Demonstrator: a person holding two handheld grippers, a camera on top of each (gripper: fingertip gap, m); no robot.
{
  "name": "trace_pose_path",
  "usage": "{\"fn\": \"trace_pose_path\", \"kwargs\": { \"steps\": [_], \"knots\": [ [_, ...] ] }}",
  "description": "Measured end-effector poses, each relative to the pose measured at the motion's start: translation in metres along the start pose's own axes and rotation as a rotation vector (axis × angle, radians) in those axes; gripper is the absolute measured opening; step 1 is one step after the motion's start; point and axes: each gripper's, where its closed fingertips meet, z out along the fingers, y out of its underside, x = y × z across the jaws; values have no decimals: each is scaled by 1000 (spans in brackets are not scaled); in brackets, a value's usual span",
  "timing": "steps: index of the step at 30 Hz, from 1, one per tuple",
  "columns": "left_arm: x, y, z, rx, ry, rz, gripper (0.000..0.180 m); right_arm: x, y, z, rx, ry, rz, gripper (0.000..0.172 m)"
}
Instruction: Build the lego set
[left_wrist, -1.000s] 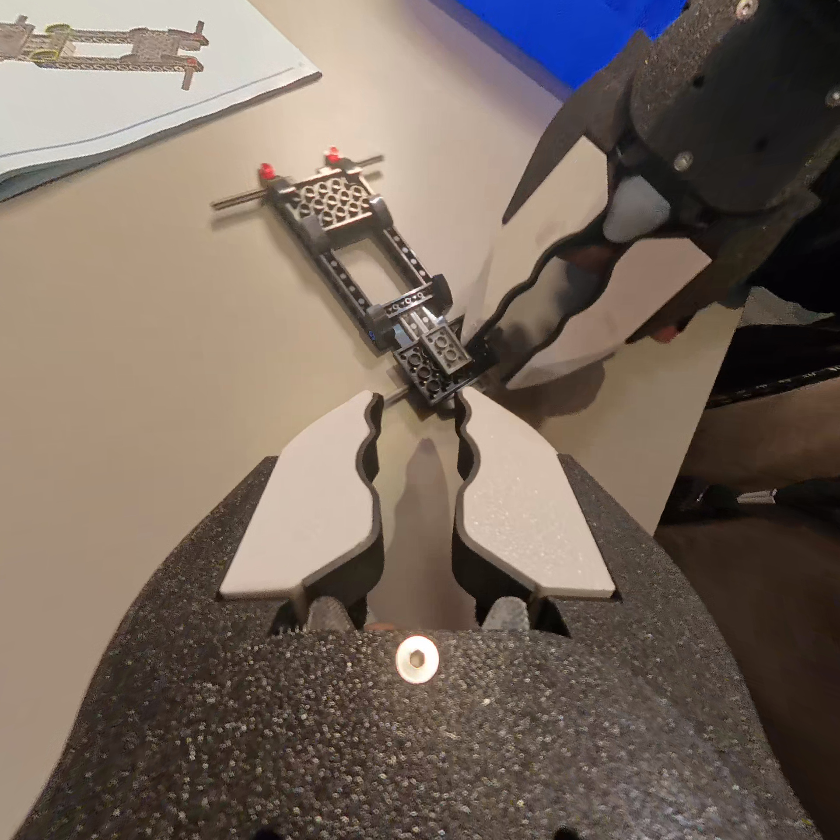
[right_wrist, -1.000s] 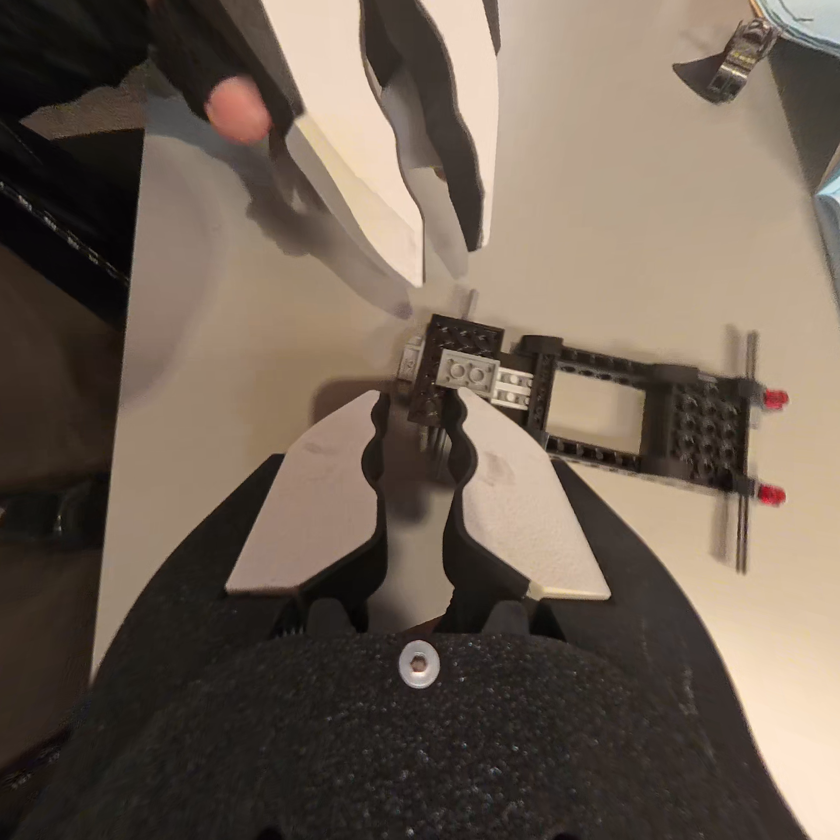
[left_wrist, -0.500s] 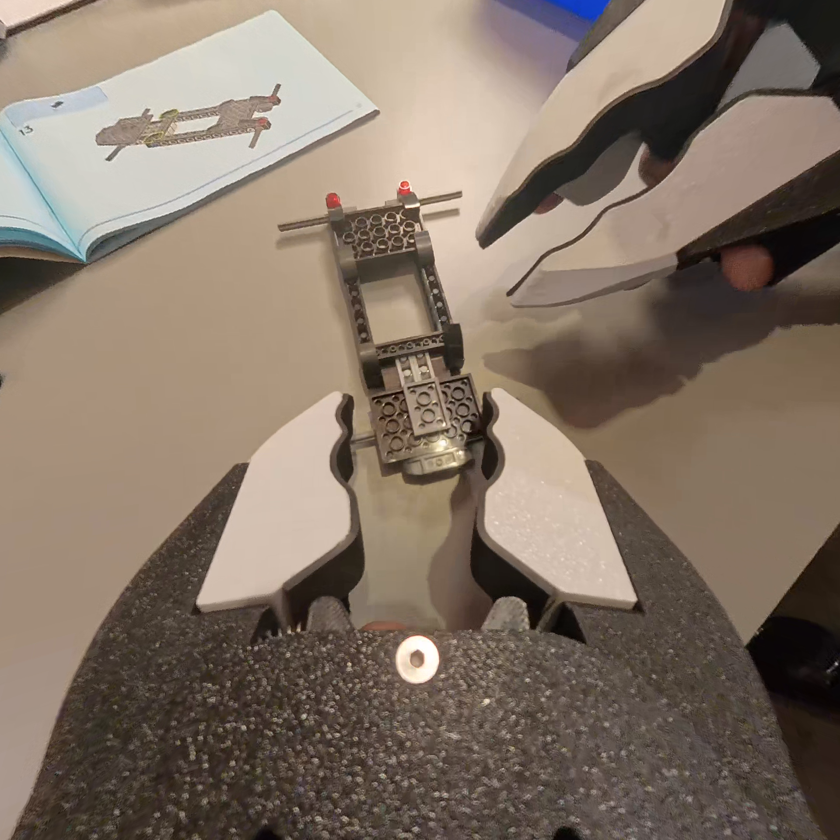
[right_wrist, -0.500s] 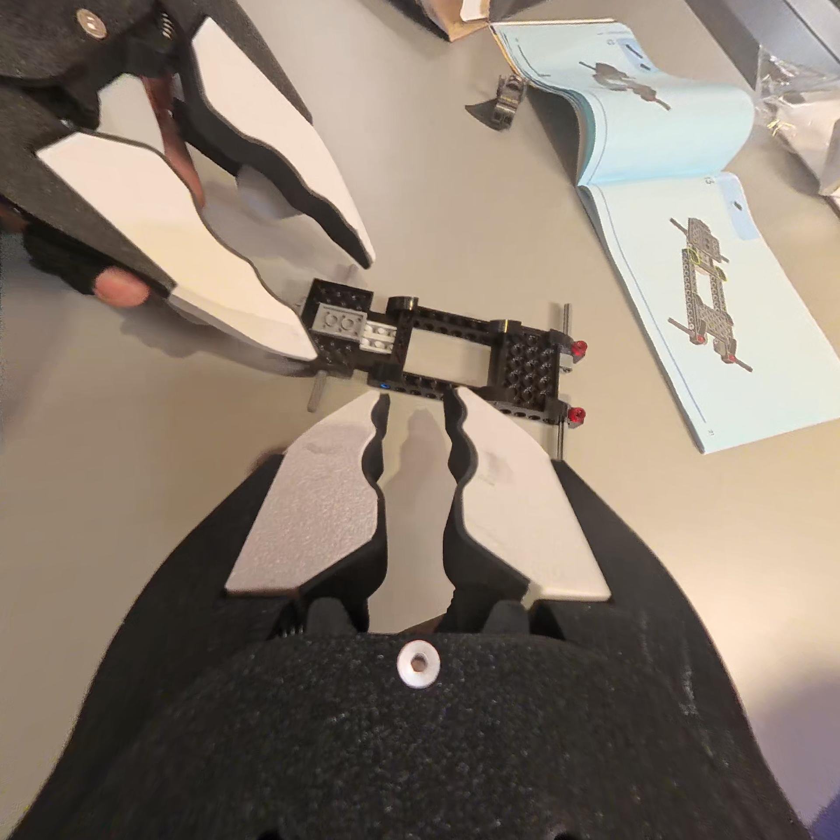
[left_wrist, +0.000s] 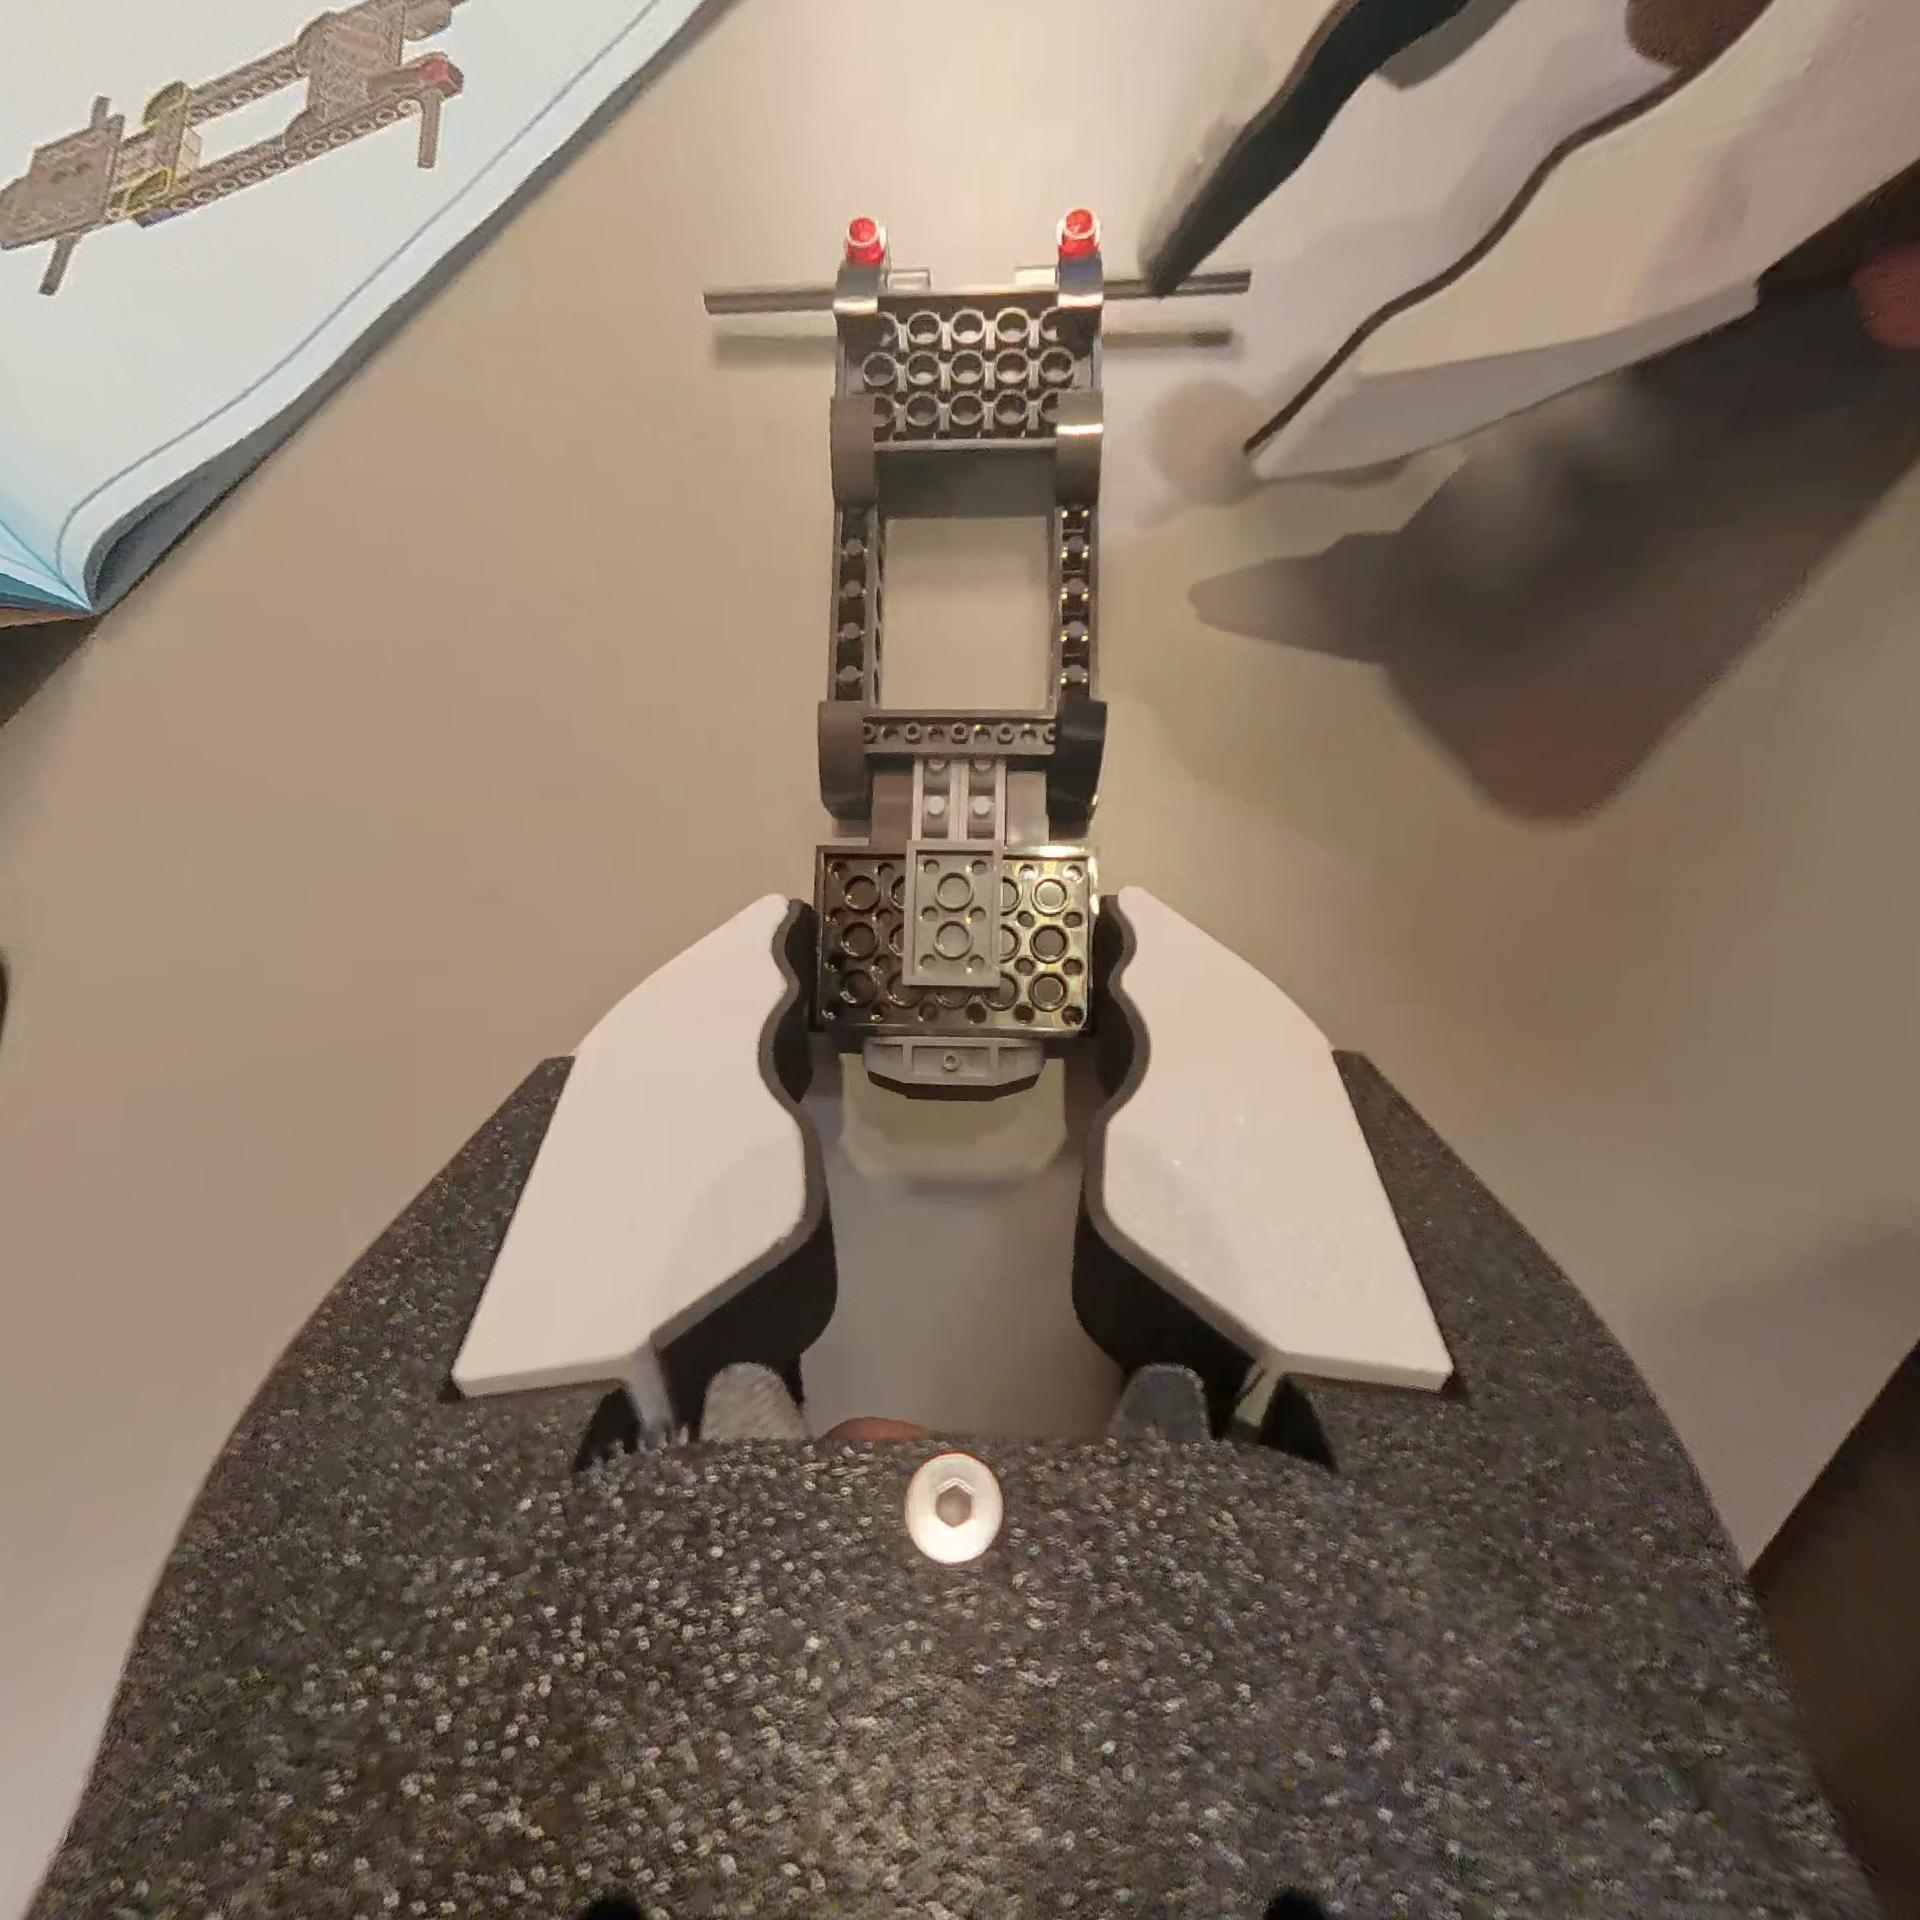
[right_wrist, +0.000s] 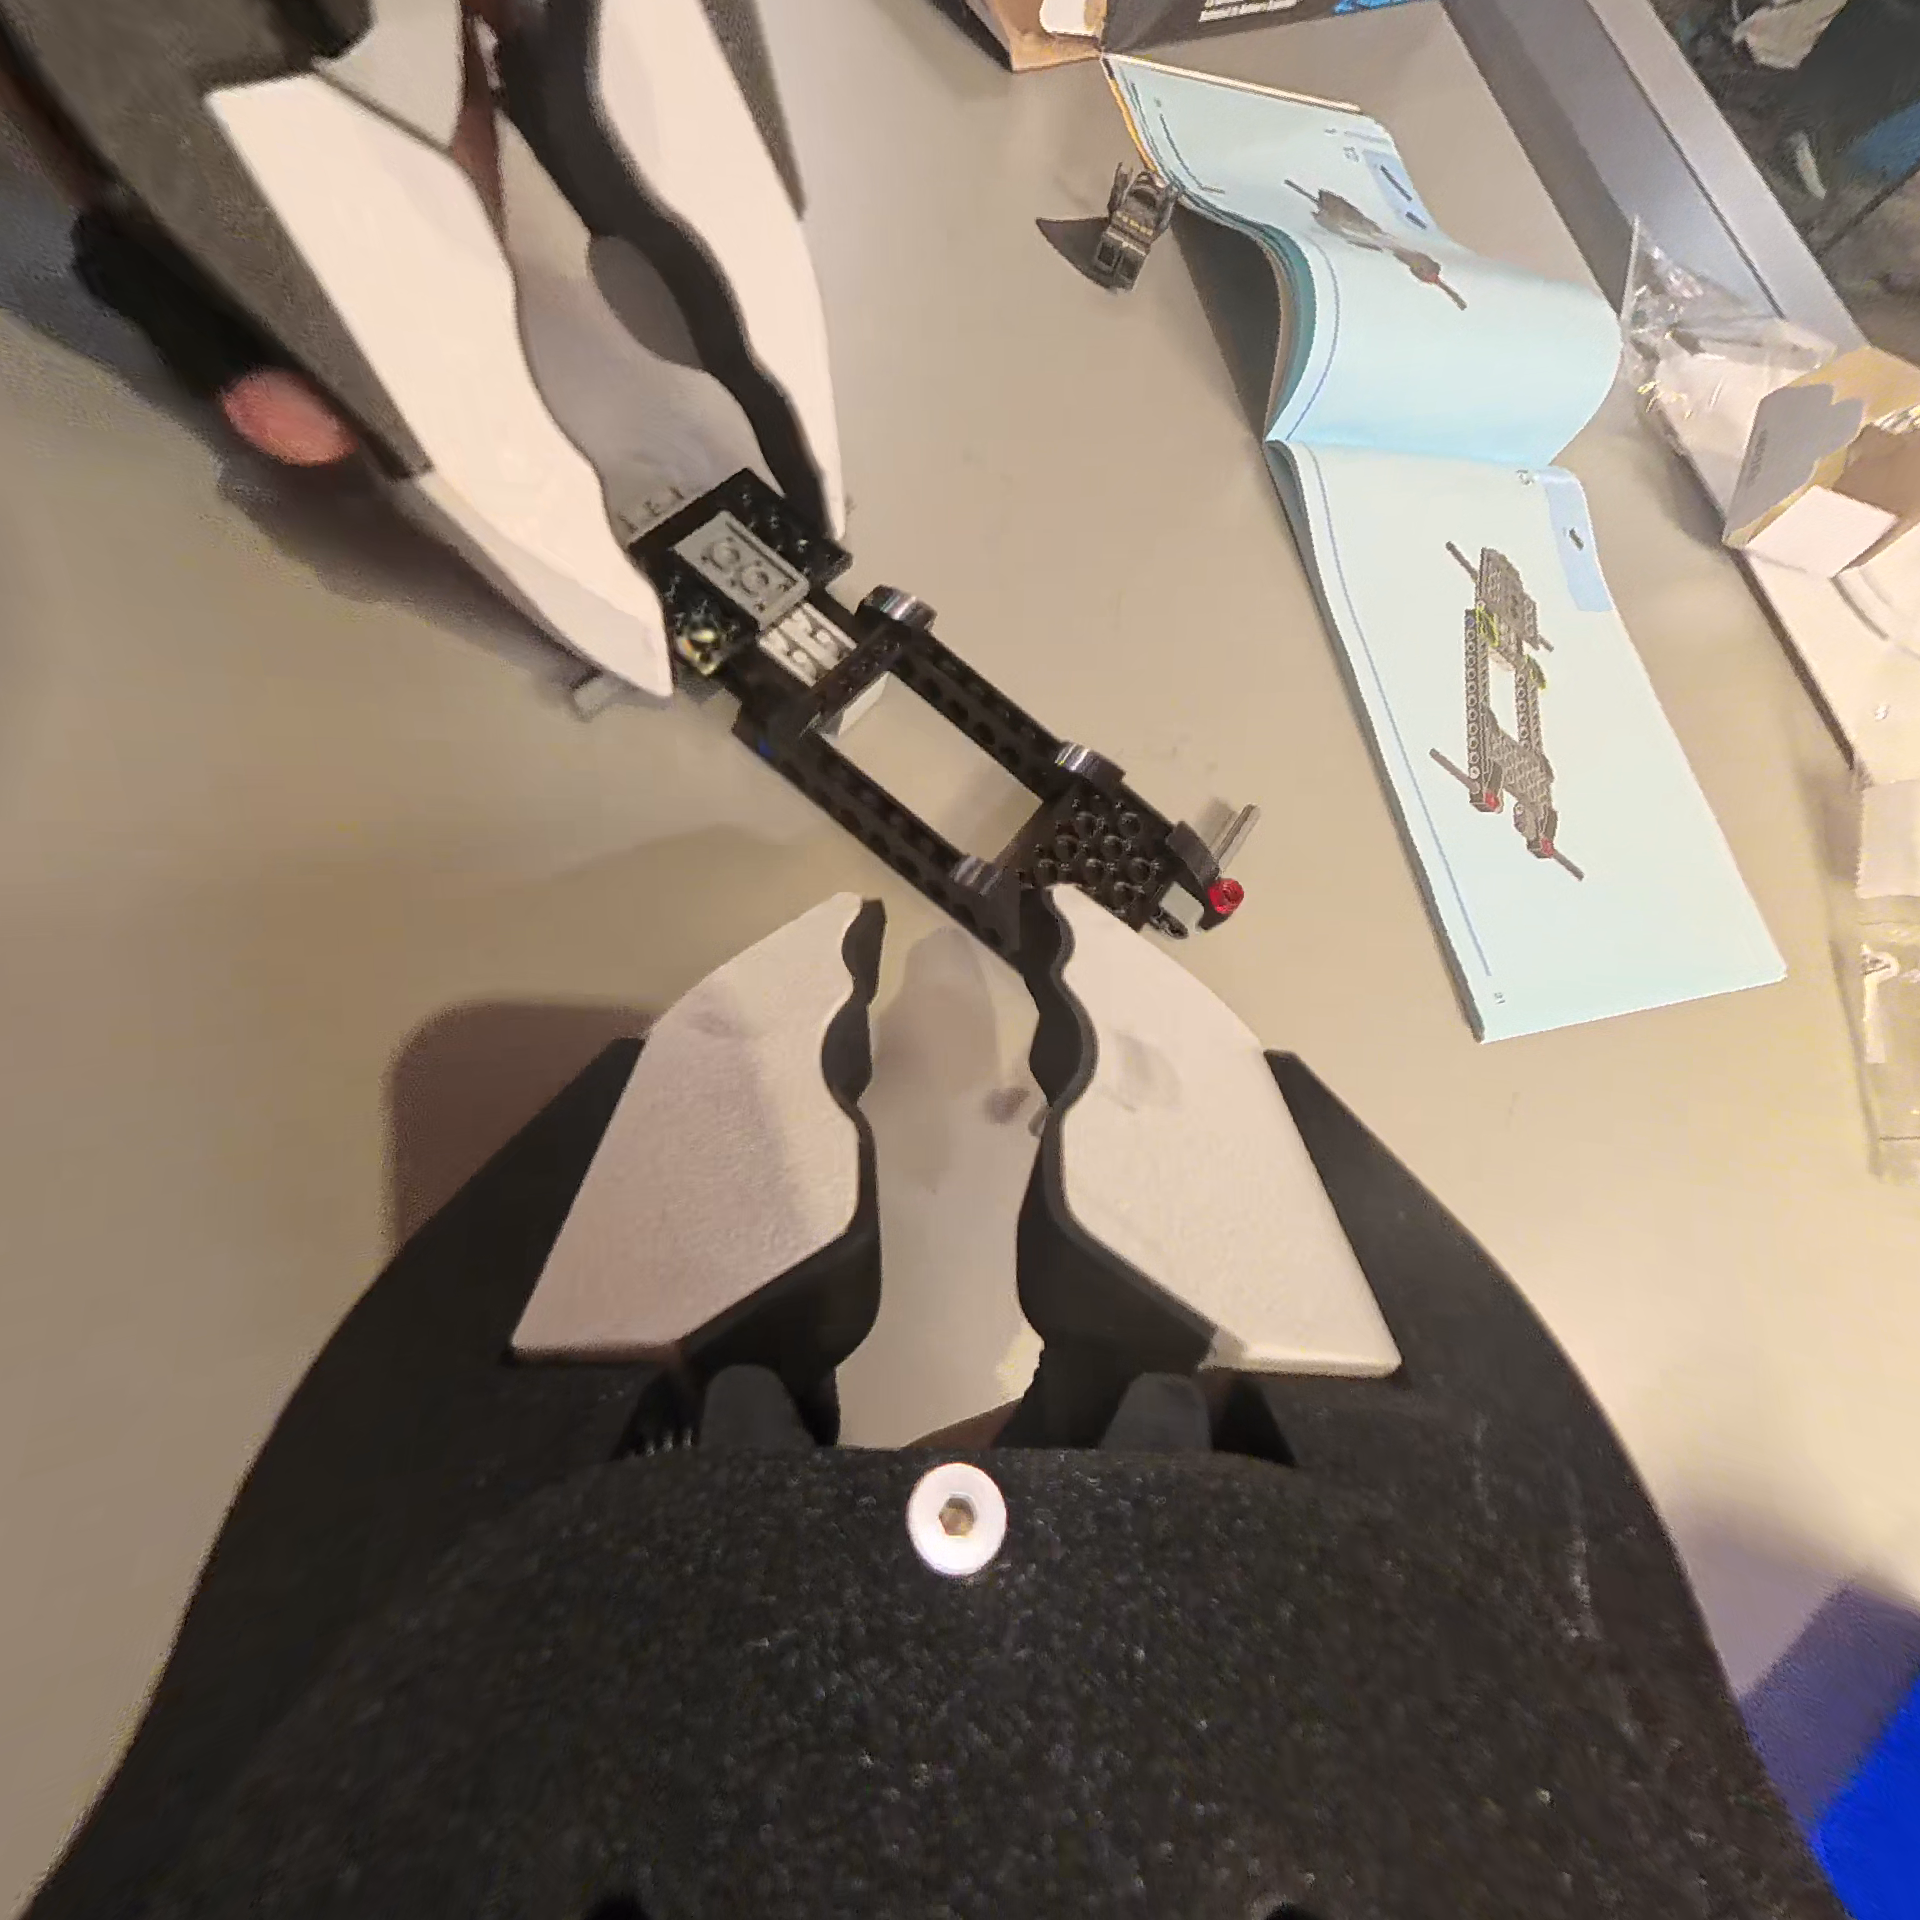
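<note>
**Straddling the near end of a black brick chassis**

Looking along the left gripper (left_wrist: 954, 940), its two pale fingers (left_wrist: 665, 1132) stand on either side of the black studded plate at the near end of a long black brick chassis (left_wrist: 961, 613) lying on the beige table (left_wrist: 468, 727). The pads sit right at the plate's side edges, though whether they press on it cannot be told. A small grey plate tops the black one. Two red studs (left_wrist: 1077, 223) and a thin cross axle mark the far end. An open instruction booklet (left_wrist: 260, 208) lies at upper left, and the right gripper is blurred at upper right.

From the right wrist, the right gripper (right_wrist: 951, 920) hovers with its jaws parted and nothing between them, its right fingertip just beside the chassis (right_wrist: 935, 717) near the red-studded end. Across the frame, the left gripper (right_wrist: 743, 551) brackets the opposite end. The booklet (right_wrist: 1507, 665) lies to the right, with a small dark brick part (right_wrist: 1132, 223) and torn cardboard boxes (right_wrist: 1829, 468) farther off.
</note>
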Motion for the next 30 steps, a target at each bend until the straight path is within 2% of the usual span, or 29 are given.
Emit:
{"fn": "trace_pose_path", "kwargs": {
  "steps": [3,9,15,19,23,26,30],
  "knots": [
    [-7,0,-4,-5,64,40,53,-1,-2,-3,11,2,-26,26],
    [-10,-23,-9,87,178,33,62,1,-7,-6,36,17,-10,26],
    [-7,-15,10,-19,107,82,69,-1,-7,-3,32,12,-24,26],
    [-4,-12,14,-38,98,107,68,1,-8,-1,30,4,-73,28],
    [-1,-14,14,-22,124,133,68,3,-13,2,20,-75,-165,43],
    [0,-15,12,5,162,137,68,9,-11,7,-49,-152,-215,59],
    [-1,-17,5,53,193,150,68,19,-13,16,-123,-217,-304,72]
  ]
}}
